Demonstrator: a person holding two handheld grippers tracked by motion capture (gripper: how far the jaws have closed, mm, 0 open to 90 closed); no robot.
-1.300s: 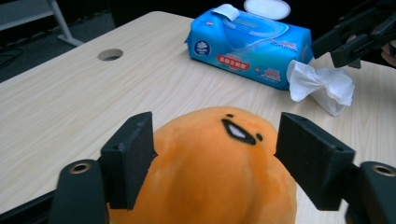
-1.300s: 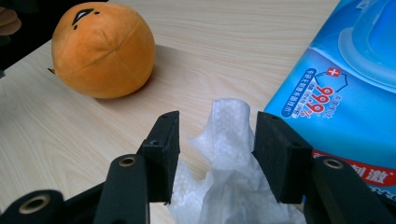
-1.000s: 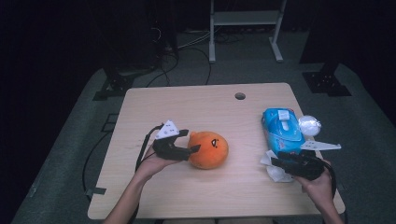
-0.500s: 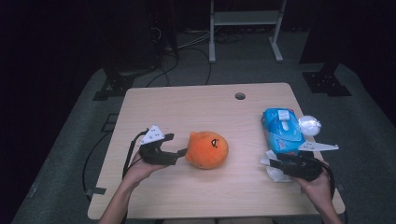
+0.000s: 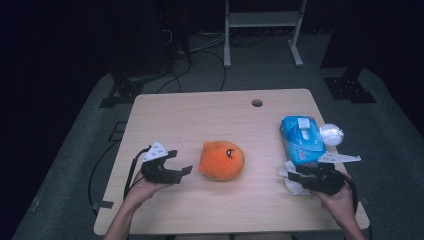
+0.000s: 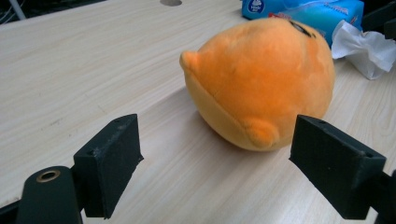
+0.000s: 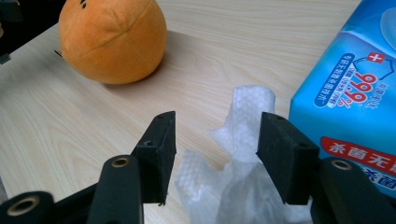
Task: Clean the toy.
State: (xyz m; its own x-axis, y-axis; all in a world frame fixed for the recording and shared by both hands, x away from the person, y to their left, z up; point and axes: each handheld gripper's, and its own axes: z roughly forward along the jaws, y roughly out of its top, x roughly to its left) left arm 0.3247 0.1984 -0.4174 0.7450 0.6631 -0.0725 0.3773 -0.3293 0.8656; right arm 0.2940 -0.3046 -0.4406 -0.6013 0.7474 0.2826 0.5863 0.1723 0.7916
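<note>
An orange plush toy (image 5: 221,160) (image 6: 261,79) (image 7: 112,39) lies on the wooden table (image 5: 200,120) near its front middle. My left gripper (image 5: 178,162) (image 6: 215,154) rests just left of the toy, apart from it. Its jaws have just been opening and stand open with nothing between them. At the right, a blue pack of wet wipes (image 5: 301,140) (image 7: 355,93) lies with a crumpled white wipe (image 5: 292,182) (image 7: 238,154) in front of it. My right gripper (image 5: 296,176) (image 7: 215,149) straddles that wipe. Its jaws have just been opening, and the wipe stands loose between them.
A shiny pale ball (image 5: 331,134) lies right of the wipes pack, near the table's right edge. A round cable hole (image 5: 257,103) sits at the table's far side. Beyond the table, cables and a metal rack (image 5: 260,20) stand on the dark floor.
My left gripper has drawn back to the left from the plush toy, which it was against before, and has opened wider. The toy stays put. The right hand has kept still.
</note>
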